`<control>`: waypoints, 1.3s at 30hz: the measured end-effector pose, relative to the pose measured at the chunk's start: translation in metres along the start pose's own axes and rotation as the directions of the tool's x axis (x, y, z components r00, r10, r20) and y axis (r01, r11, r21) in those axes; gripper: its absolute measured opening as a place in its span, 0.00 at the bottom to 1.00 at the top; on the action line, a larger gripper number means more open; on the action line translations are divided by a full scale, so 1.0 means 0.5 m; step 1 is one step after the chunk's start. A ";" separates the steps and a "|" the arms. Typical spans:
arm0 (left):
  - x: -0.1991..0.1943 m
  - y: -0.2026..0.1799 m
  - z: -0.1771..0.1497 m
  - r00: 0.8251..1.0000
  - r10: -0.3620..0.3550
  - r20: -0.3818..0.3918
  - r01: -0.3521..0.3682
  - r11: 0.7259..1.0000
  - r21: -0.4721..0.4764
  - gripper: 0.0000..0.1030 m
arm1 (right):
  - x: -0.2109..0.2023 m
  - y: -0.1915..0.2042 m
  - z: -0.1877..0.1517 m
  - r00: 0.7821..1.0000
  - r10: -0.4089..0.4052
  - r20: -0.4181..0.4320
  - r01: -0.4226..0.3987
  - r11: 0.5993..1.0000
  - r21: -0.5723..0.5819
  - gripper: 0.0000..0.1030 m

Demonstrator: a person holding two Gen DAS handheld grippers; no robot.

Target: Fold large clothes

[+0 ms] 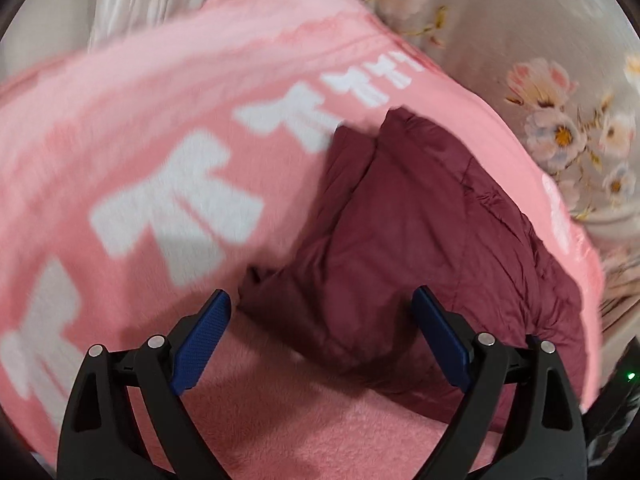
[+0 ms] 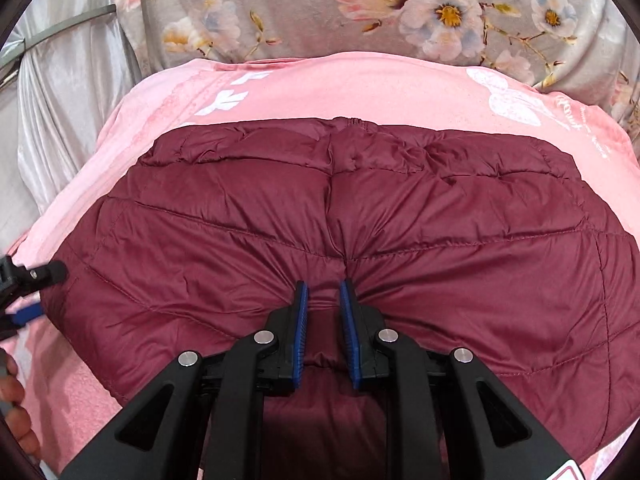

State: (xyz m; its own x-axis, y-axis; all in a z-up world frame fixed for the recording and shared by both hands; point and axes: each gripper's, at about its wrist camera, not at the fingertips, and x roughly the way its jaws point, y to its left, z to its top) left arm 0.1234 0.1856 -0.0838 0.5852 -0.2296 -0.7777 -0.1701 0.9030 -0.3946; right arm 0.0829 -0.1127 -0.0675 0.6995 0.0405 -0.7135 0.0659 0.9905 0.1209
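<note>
The right gripper (image 2: 323, 294) pinches a small bunch of the jacket (image 2: 328, 216) at its near edge, the fingers (image 2: 301, 312) drawn close with a fold of maroon cloth gathered between them. The left gripper (image 1: 320, 308) has its fingers (image 1: 208, 328) spread wide and holds nothing; it hovers at the jacket's left end, just beside the fabric, and also shows at the left edge of the right wrist view.

The main risk, as I judge it, lies in that narrow pinch. The shell looks smooth and slippery, and only a small tuck is caught, so a lift or a pull across could let the cloth slide out and the fold collapse. With just one point held, the padded body would likely sag and twist rather than turn over evenly, leaving a crooked fold. The left gripper could also catch the blanket (image 2: 360, 88) under the jacket along with it if it closes low, dragging both together.

The jacket is a quilted, puffy maroon garment with stitched panels and a centre seam running away from the right gripper. It lies spread flat on the pink blanket, which has white printed shapes, and its far edge stops short of the blanket's far edge. Beyond the blanket is a grey flowered bedsheet (image 2: 320, 8). The left wrist view is blurred, so finer detail there is unclear.
</note>
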 end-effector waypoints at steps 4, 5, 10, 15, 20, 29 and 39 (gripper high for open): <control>0.012 -0.008 -0.010 0.999 -0.040 -0.015 0.040 0.999 0.013 0.88 | -0.062 -0.027 -0.017 0.996 0.092 0.013 -0.093 0.990 0.105 0.17; 0.012 -0.012 -0.013 0.998 -0.062 -0.021 0.062 0.998 0.016 0.88 | -0.080 -0.030 -0.028 0.993 0.114 0.017 -0.115 0.987 0.110 0.17; 0.016 -0.042 -0.017 0.987 -0.153 -0.050 0.153 0.988 0.004 0.66 | -0.110 -0.013 -0.076 0.992 0.124 -0.006 -0.123 0.991 0.054 0.16; -0.046 -0.094 -0.007 0.977 -0.214 -0.003 0.214 0.974 0.074 0.24 | -0.093 -0.009 -0.084 0.994 0.111 -0.020 -0.110 0.993 0.044 0.17; -0.148 -0.203 -0.004 0.946 -0.320 0.051 0.300 0.924 0.236 0.16 | -0.083 -0.010 -0.085 0.993 0.119 -0.020 -0.118 0.992 0.053 0.18; -0.227 -0.492 -0.100 0.877 -0.477 -0.052 0.430 0.734 0.526 0.13 | -0.184 -0.097 -0.074 0.988 0.150 0.049 -0.156 0.970 0.184 0.17; -0.108 -0.704 -0.282 0.887 -0.389 -0.247 0.452 0.628 0.633 0.12 | -0.273 -0.339 -0.114 0.993 -0.113 0.042 0.086 0.910 0.405 0.17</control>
State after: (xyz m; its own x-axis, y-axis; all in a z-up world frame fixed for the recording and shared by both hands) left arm 0.0397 -0.1712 0.0283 0.3894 -0.6451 -0.6575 0.6599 0.6934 -0.2894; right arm -0.0644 -0.2787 -0.0301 0.7166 -0.0768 -0.6932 0.4087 0.8517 0.3280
